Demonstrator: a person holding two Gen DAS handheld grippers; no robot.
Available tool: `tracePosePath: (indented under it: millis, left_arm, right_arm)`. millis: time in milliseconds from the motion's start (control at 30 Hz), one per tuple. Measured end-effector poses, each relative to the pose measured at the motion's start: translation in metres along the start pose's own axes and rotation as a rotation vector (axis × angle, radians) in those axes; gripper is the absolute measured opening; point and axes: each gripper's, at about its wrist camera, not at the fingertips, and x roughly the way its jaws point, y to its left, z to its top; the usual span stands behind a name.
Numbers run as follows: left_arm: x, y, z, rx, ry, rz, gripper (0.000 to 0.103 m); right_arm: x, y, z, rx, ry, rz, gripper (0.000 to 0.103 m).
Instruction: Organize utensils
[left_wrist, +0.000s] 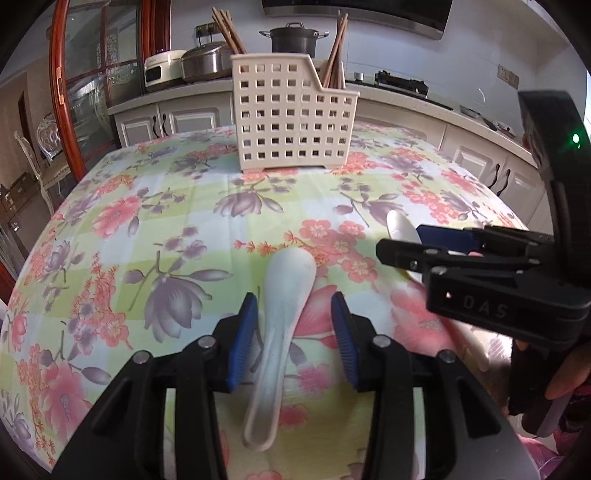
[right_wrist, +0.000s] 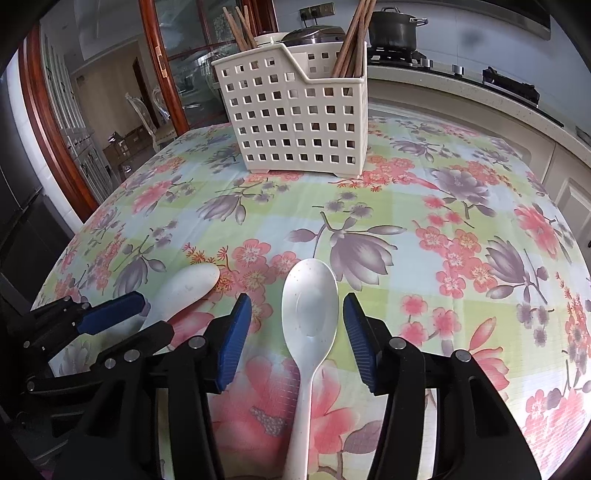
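Straddling a white soup spoon (left_wrist: 284, 325), the left gripper (left_wrist: 293, 332) stands parted, pads clear of it. Right gripper (right_wrist: 297, 339) likewise — open around a speckled white spoon (right_wrist: 309, 332). Both spoons lie on the floral tablecloth (right_wrist: 406, 206), well short of the slotted caddy (right_wrist: 295, 122) holding chopsticks (right_wrist: 351, 40)

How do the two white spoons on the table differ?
The left spoon is stubby, with a short thick handle; the right spoon is slimmer, with a long thin handle and a speckled bowl. Both lie on the tablecloth, each between open gripper pads, pointing toward the basket.
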Motion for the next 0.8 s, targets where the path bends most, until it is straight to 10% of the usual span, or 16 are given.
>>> tracePosePath:
  millis: [200, 267, 800]
  left_arm:
    - [0.003, 0.001, 0.009, 0.008, -0.011, 0.05, 0.042]
    - [0.007, 0.001, 0.012, 0.017, 0.001, 0.06, 0.042]
    - [0.041, -0.013, 0.023, 0.078, 0.087, 0.12, 0.034]
  right_arm:
    - [-0.002, 0.001, 0.0, -0.011, -0.023, -0.011, 0.026]
    - [-0.005, 0.002, -0.001, -0.017, -0.038, -0.029, 0.004]
    - [-0.009, -0.013, -0.004, 0.055, -0.019, 0.023, 0.013]
